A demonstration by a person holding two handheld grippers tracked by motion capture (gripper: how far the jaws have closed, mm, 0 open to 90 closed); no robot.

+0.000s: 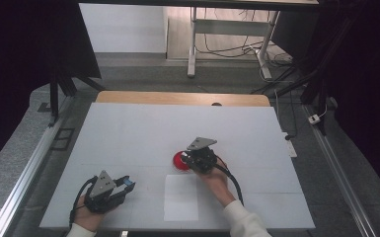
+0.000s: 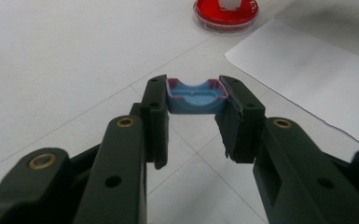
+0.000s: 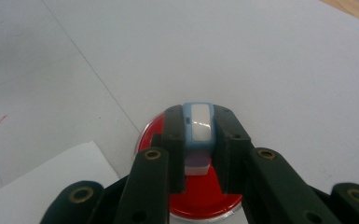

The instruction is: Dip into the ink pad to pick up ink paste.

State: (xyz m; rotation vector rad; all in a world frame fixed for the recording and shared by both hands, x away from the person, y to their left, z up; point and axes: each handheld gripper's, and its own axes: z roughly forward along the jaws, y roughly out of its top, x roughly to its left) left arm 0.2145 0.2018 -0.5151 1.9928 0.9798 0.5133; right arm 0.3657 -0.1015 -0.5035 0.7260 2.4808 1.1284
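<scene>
Two hand-held tools each gripped a small plastic piece over a white counter.

The right tool [image 3: 198, 140] clamped a light-blue-and-white block [image 3: 198, 125] above a round, glossy red dish [image 3: 205, 205]. The left tool [image 2: 196, 105] pinched a blue, curved-topped cap [image 2: 196, 97] beside a paper sheet [image 2: 307, 74]. No writing was legible.

The left hand [image 1: 86, 213] rests at the near left of the table, its left gripper [image 1: 126, 183] lying low and pointing right and slightly away, jaws clamped on a small blue cap [image 2: 196, 95] held crosswise between the pads. The right hand [image 1: 217, 180] reaches in from the near right toward the middle, forearm in a white sleeve [image 1: 242, 219], wrist tipped so the right gripper [image 1: 190, 159] angles down and left. Its jaws are closed tight on a blue-and-white stamp [image 3: 199, 130].
</scene>
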